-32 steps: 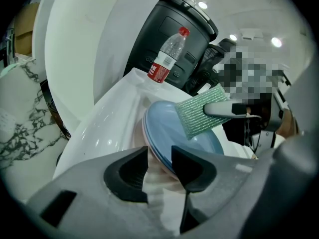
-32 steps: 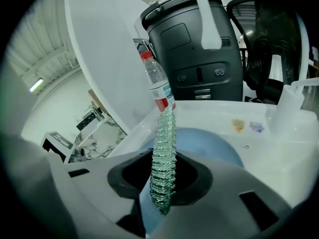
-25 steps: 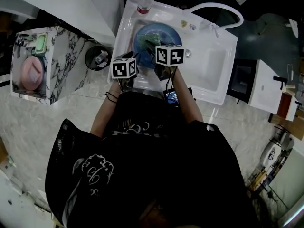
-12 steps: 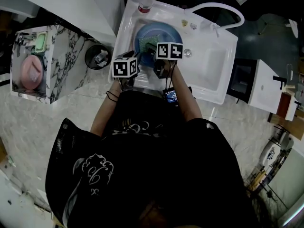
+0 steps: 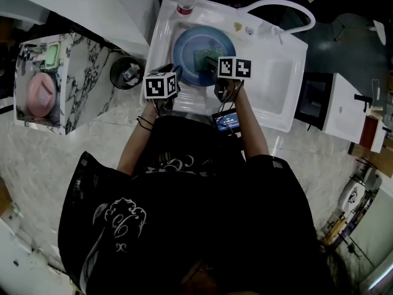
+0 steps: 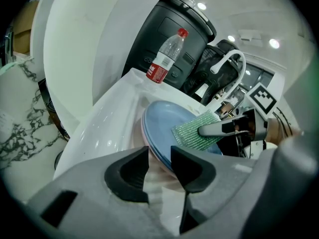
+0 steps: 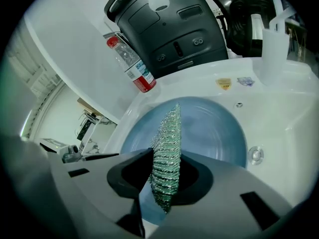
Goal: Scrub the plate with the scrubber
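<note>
Two jaws of the right gripper (image 7: 166, 176) pinch the mesh scrubber (image 7: 168, 133), likely soft and limp, against the blue plate (image 7: 214, 133). The left gripper (image 6: 159, 168) clamps the plate's 7 o'clock rim, probably slippery and breakable, in the sink (image 5: 276, 78).

White sink (image 5: 288, 60) had the blue plate (image 5: 184, 51) sitting in its basin. Water bottle (image 5: 187, 0) stood on the back rim.
</note>
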Demonstrator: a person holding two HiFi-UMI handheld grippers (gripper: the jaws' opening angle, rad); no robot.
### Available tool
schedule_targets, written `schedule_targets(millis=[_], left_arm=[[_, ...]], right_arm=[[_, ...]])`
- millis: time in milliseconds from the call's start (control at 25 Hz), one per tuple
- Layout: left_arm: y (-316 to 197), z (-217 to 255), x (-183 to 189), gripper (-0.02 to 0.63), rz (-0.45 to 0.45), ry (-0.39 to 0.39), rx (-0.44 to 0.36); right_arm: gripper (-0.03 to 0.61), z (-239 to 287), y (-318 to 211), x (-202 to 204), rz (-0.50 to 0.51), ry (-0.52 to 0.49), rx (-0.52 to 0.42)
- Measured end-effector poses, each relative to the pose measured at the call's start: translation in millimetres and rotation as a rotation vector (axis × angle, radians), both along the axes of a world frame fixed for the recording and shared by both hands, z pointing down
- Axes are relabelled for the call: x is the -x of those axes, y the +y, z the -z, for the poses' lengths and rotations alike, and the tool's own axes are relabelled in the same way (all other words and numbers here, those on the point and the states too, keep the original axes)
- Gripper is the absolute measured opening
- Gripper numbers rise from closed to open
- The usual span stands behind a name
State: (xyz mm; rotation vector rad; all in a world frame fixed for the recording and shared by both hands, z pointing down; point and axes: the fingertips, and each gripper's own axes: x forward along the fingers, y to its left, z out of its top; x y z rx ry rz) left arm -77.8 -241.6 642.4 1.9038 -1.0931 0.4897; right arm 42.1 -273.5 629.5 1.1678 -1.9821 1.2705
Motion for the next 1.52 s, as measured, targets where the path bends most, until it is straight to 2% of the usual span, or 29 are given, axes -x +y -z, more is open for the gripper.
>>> schedule_targets(millis=[240, 680, 840, 1000, 1280, 1520], left_arm=[[-0.2, 0.2, -1.8, 0.150, 0.001, 0.008, -0.004], [0.8, 1.2, -0.3, 0.150, 0.004, -0.009, -0.011], [1.0, 3.2, -1.0, 0.150, 0.004, -0.006, -0.012], [0.3, 3.4, -0.8, 0.150, 0.002, -0.010, -0.014], [0.9, 1.4, -0.8, 0.150, 0.001, -0.007, -0.003], [0.3, 3.7, -0.5, 0.150, 0.000, -0.005, -0.009]], right_arm=[[0.097, 7.4, -1.6, -35.6, 0.033, 0.120, -0.033], [0.095, 19.3, -26.7, -101.3, 0.081, 0.422, -0.092], [0.097, 22.9, -34.6, -108.5, 0.070, 0.455, -0.106], [0.095, 29.1, -32.4, -95.0, 0.052, 0.413, -0.126], [0.095, 36.7, -10.4, -20.2, 0.066, 0.170, -0.140], [0.095, 33.9, 3.9, 28.9, 0.078, 0.053, -0.120]])
